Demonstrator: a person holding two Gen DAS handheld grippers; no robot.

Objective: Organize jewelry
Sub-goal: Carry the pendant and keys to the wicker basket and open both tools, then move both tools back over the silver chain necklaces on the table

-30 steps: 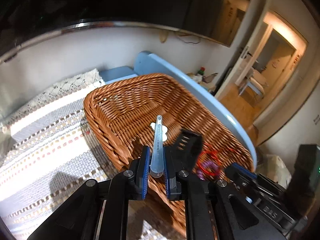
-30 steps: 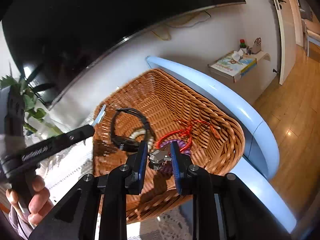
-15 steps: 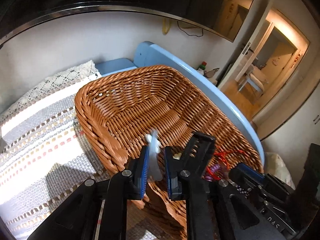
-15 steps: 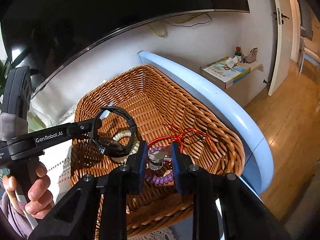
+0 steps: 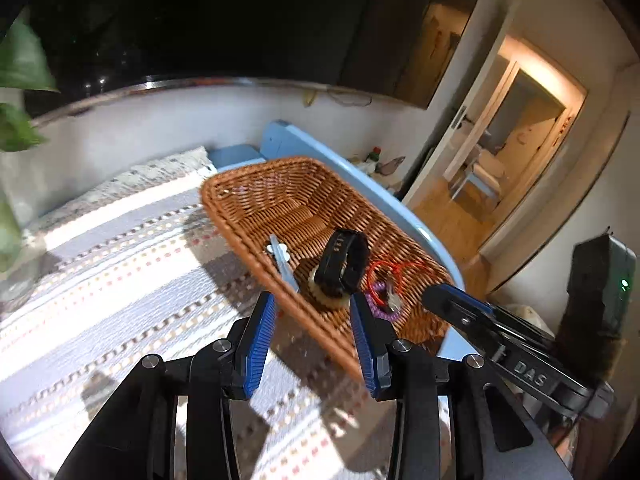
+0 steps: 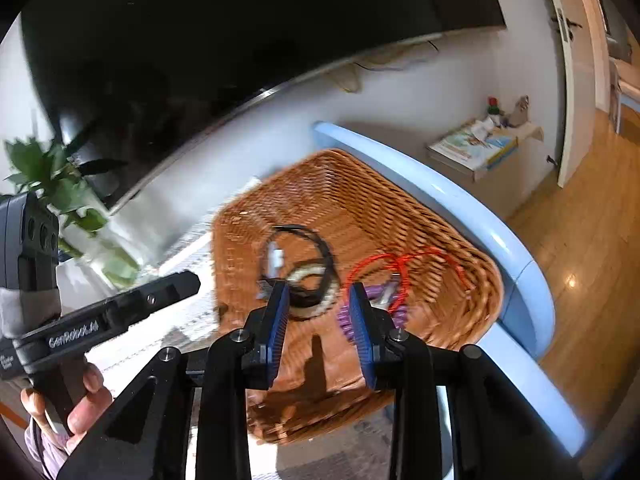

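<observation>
so both the left gripper (image 5: 314, 330) and right gripper (image 6: 320, 322) have just opened up with nothing between the jaws, and the black rubbery watch band (image 5: 344, 262) in the brown woven wicker basket (image 5: 256, 200) looks light and floppy, so grab its strap

Warm doorway (image 5: 516, 152) light, dim upper area, motion blur on basket (image 6: 400, 216), fisheye-warped edges w/ dark vignette.
</observation>
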